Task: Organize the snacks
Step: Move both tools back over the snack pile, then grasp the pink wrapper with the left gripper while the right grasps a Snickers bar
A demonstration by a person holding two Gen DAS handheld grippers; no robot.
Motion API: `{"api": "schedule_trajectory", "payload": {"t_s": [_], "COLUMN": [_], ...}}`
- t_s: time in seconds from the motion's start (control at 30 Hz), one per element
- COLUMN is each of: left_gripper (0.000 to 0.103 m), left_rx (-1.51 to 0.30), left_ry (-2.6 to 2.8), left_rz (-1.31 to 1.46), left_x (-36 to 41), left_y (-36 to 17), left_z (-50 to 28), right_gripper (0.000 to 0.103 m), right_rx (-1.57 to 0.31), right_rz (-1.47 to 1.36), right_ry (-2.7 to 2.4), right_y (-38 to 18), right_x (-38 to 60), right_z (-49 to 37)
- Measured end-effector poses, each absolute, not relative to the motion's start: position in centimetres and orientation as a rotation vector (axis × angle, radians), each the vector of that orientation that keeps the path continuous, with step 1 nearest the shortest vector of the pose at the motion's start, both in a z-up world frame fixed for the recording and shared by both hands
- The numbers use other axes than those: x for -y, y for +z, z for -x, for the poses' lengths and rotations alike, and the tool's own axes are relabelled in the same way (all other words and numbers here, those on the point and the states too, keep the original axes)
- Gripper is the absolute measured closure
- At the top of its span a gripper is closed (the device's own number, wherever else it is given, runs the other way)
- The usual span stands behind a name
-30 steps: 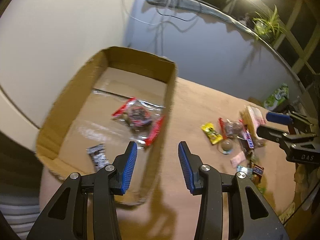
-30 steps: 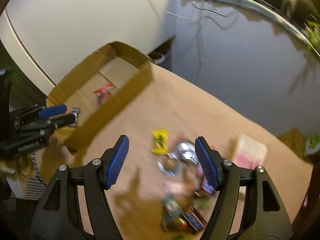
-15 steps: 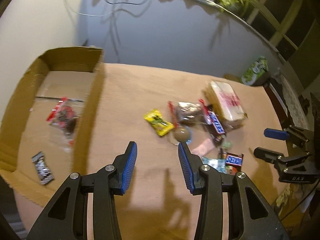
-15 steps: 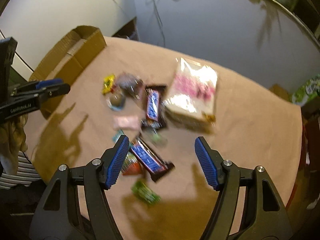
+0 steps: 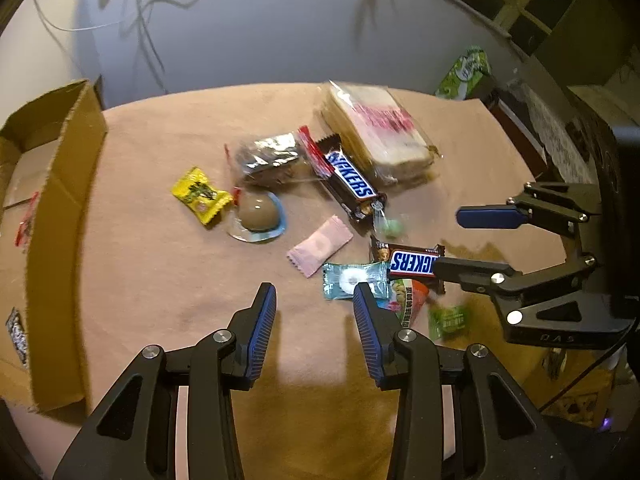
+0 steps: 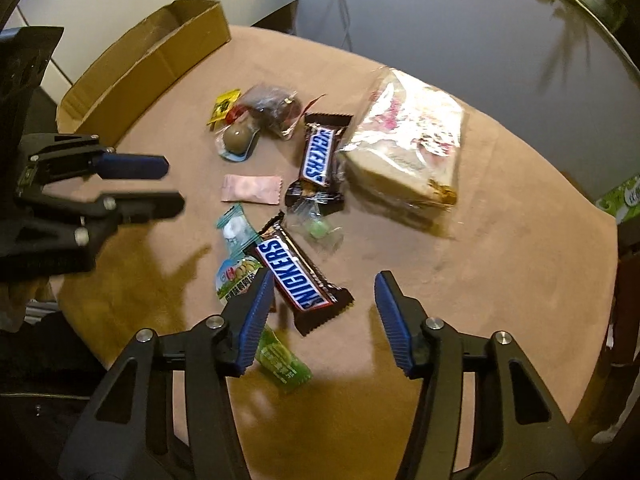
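Loose snacks lie on the tan table: two Snickers bars (image 5: pixel 349 179) (image 6: pixel 294 270), a bagged sandwich (image 5: pixel 376 132), a yellow candy (image 5: pixel 200 194), a pink packet (image 5: pixel 320 245), a brown jelly cup (image 5: pixel 258 212) and a teal mint packet (image 5: pixel 354 279). My left gripper (image 5: pixel 314 330) is open and empty, above bare table just short of the pink packet. My right gripper (image 6: pixel 322 316) is open and empty, above the near Snickers bar. The cardboard box (image 5: pixel 56 200) stands at the left and holds a few wrapped snacks.
A green packet (image 6: pixel 282 362) lies near the table's front edge under my right gripper. A green-and-white box (image 5: pixel 464 74) stands beyond the table's far right. Cables hang on the wall behind. Each gripper shows in the other's view (image 5: pixel 480 240) (image 6: pixel 160 184).
Both grippers have swung away from the box to the snack pile. The left one has turned right, the right one has come in low over the near Snickers bar. Both stayed open.
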State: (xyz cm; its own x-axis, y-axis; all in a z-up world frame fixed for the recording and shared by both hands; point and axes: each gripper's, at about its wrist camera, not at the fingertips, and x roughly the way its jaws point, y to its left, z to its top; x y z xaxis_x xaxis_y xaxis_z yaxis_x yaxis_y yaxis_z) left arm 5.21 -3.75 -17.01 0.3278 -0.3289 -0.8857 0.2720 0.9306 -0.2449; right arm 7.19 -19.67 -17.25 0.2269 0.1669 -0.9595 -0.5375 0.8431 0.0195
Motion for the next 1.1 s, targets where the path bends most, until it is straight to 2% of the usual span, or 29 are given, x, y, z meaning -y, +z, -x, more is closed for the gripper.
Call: {"api": "schedule_trajectory", "payload": {"t_s": [0.1,0.17,0.67,0.77,0.9,1.1], "left_gripper": [0.066,0.070,0.074,0.078,0.084,0.091], "left_rx": [-1.178,-1.184,-1.204,-1.196,-1.201,-1.210], "left_ry": [-0.400,-0.412,-0.524,-0.530,-0.543,-0.552], "left_rz": [0.029,0.013,-0.242,-0.244,-0.224,-0.170], "left_x": [4.3,4.8,7.6,7.6,7.3,6.5], "left_y": [-17.4,-17.8,-19.8,-19.9,-19.8,-19.9], "left_z": [-6.2,-7.0,-8.9,-8.9,-9.1,-9.6], "right_gripper": [0.053,0.053,0.054,0.055,0.063,0.063], "right_rx": [-1.265,-1.272,-1.312,-1.320,-1.333,-1.350], "right_rz": [0.356,0.350,0.312,0.328,0.326,0.363], "right_ry": [0.514,0.522,0.589,0.602,0.625,0.658], "right_y": [-17.9,-18.2,-19.4,-19.7,-20.0,-20.5], "right_x": [19.2,19.0,19.0,18.5,17.8,17.0], "right_z": [-7.5,-7.8,-9.0,-8.9,-9.1,-9.0]}}
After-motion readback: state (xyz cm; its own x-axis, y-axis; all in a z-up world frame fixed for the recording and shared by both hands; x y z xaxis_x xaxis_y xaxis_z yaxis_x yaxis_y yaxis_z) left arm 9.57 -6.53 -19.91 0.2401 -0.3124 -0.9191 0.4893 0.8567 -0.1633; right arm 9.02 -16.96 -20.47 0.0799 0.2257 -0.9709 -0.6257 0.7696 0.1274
